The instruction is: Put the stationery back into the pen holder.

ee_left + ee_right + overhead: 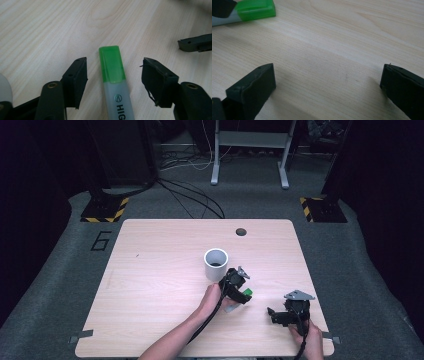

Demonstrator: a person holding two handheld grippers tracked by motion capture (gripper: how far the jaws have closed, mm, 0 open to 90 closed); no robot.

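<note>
Left gripper view: left gripper jaws spread around green highlighter, not touching. Off-centre closing could skid it. Right gripper spread, empty.

Cup blocks just behind left gripper; table bare leftward.

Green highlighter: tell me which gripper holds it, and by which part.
Neither yet. The highlighter lies on the table between the left gripper jaws, gaps either side; the right gripper is open, holding nothing.
</note>
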